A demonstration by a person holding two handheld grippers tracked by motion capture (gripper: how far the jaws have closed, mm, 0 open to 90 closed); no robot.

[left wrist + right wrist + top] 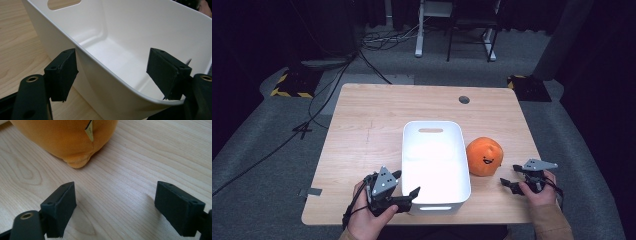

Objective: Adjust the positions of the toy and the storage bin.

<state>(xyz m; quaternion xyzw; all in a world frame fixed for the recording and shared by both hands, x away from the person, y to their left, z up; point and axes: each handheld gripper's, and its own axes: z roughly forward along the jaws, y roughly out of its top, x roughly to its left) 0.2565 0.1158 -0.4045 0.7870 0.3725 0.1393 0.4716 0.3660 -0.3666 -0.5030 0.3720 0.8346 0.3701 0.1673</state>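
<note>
Left tongs (407, 184): held in the person's left hand (369, 212) at the near edge of the counter (362, 130). Jaws apart, straddling the near left corner of the white plastic bin (436, 165). In the left gripper view one jaw sits outside the bin wall (105, 85), on the counter side, and the other sits inside, over the bin's floor. The rim passes between them; whether either pad (62, 72) touches the wall cannot be told.

Right tongs (511, 176): held in the person's right hand (539, 192), near the counter's front right edge. Jaws wide apart, nothing between them but bare wood grain. They point toward the orange plush toy (484, 156), which lies just ahead of the tips and apart from them.

White plastic bin: rectangular, open-topped, a slot handle (430, 130) cut in its far end wall. Stands upright between the two tongs, its long side running away from the person. Interior appears empty.

Orange plush toy: round, a small dark smiling face stitched on the side toward the person. Rests on the counter just beside the bin's right wall, on the right tongs' side. In the right gripper view its underside (67, 140) meets the wood, with a small tag (90, 131) hanging from a seam.

Counter: light wood top, a round cable hole (464, 99) near the far edge, well beyond both tongs.
</note>
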